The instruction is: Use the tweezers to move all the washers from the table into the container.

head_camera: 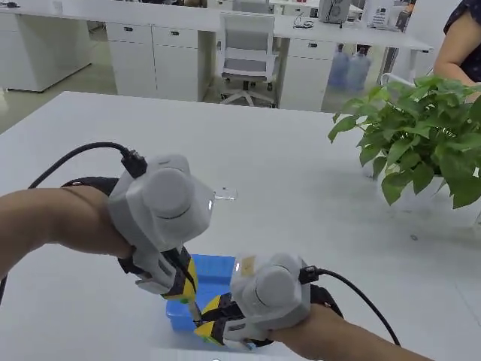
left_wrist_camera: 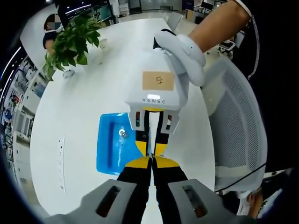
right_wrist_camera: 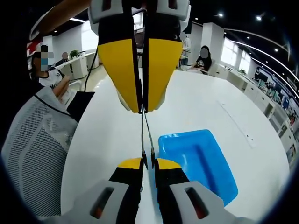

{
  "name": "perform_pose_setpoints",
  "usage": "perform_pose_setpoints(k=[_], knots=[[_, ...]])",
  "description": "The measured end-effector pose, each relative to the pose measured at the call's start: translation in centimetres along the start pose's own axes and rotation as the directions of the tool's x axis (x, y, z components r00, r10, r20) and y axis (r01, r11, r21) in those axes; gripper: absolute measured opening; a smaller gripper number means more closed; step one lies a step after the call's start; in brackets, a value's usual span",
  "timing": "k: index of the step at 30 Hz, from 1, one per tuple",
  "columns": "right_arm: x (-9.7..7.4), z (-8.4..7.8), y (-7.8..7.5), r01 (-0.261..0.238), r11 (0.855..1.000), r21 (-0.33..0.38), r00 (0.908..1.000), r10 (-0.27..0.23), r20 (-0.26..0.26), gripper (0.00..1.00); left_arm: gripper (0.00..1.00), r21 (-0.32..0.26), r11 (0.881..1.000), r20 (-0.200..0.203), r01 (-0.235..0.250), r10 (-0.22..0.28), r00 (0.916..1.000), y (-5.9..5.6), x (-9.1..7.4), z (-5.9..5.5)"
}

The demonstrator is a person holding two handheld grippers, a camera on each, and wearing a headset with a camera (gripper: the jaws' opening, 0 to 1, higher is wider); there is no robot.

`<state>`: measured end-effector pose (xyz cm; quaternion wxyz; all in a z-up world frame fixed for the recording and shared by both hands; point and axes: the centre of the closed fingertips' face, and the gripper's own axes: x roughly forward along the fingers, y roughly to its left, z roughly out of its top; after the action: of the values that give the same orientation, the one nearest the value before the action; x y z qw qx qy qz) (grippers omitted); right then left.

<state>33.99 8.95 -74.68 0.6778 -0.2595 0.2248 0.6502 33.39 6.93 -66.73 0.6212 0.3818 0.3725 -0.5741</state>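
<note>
Slim metal tweezers (right_wrist_camera: 145, 135) span both grippers just beside the blue plastic container (right_wrist_camera: 201, 158): left gripper (right_wrist_camera: 144, 109) and right gripper (right_wrist_camera: 148, 164) meet tip to tip, each with jaws pinching them, I judge to reset my grip. One small metal washer (left_wrist_camera: 123, 134) lies inside the container; the jaws hide the tweezers' tips.

On the white table (head_camera: 301, 188), the grey left gripper (head_camera: 192, 304) and grey right gripper (head_camera: 203, 320) point yellow-and-black jaws at each other, thin metal tweezers (head_camera: 194, 310) between their tips, over a blue plastic rectangular container (head_camera: 214, 271); a leafy green potted plant (head_camera: 421, 139) stands far right
</note>
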Motion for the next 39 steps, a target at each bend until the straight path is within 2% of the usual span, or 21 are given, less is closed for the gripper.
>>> perform_pose_setpoints(k=[5, 15, 22, 39], knots=[[0.9, -0.6, 1.1, -0.018, 1.000, 0.000, 0.9998, 0.018, -0.007, 0.11, 0.05, -0.002, 1.000, -0.010, 0.019, -0.020, 0.9998, -1.0, 0.8, -0.6], [2.2, -1.5, 2.3, -0.035, 0.999, 0.024, 0.9993, 0.035, -0.011, 0.11, 0.05, -0.006, 0.999, -0.031, 0.049, -0.049, 0.9983, -1.9, 2.1, -1.7], [2.8, -2.2, 2.7, -0.048, 0.998, 0.038, 0.9986, 0.049, -0.018, 0.11, 0.05, -0.017, 0.998, -0.035, 0.068, -0.069, 0.9970, -2.2, 2.9, -2.1], [3.4, -3.3, 3.1, -0.057, 0.997, 0.052, 0.9980, 0.059, -0.025, 0.12, 0.05, -0.011, 0.996, -0.046, 0.089, -0.089, 0.9950, -2.5, 4.2, -2.3]])
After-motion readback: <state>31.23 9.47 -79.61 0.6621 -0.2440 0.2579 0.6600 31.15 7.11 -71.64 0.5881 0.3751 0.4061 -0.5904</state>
